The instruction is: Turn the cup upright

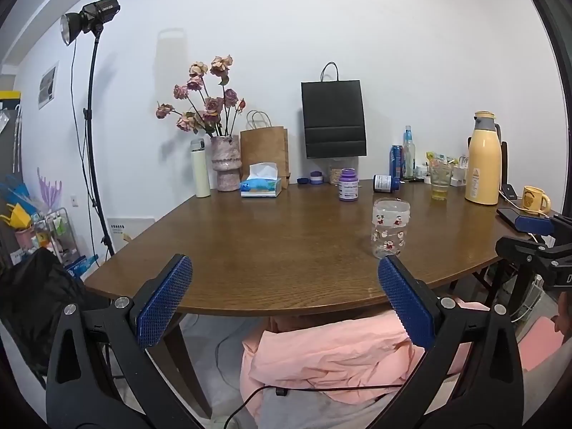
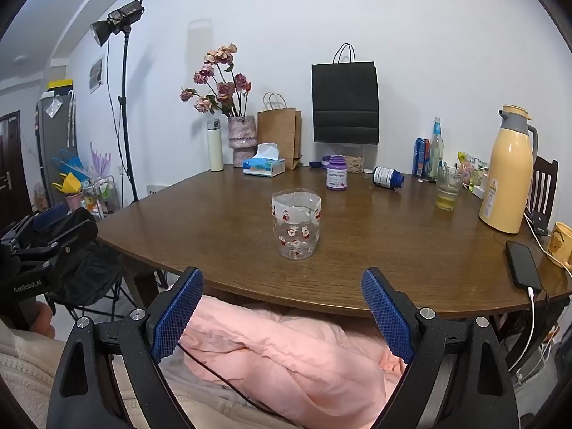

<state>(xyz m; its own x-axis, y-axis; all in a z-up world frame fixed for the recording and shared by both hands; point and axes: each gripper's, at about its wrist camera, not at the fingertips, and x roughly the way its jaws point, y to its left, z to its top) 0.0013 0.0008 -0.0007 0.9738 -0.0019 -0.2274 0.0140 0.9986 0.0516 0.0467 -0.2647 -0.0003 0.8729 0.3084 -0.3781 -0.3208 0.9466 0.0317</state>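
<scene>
Apparently the flip is already done, or nearly all of it. The cup [image 2: 295, 224], a clear one printed with small red-and-white figures, stands on the desk [image 2: 375, 250] with its taped, ragged-edged rim facing up and its rounded base down. It looks upright and steady, not tilted, standing alone near the front of the desk, well apart from the purple jar [image 2: 337, 177] and the blue bottle lying on its side [image 2: 388, 177] farther back.

Neither pair of tongs touches it. The right tongs [image 2: 282, 316] hang just off the front edge of the desk, spread wide with nothing between the blue pads, and the cup sits ahead of them, roughly in line with the gap. The left tongs [image 1: 286, 300] are likewise wide apart and empty, held short of the desk's edge; from that view the cup [image 1: 390, 228] stands ahead and to the right, just beyond the right-hand pad. Each tool shows at the edge of the other's view, so both sit well apart from each other.

Judging from this, nothing obvious remains except keeping both tools clear of the cup. Whether the base sits perfectly flat cannot be confirmed through the clear plastic.
</scene>
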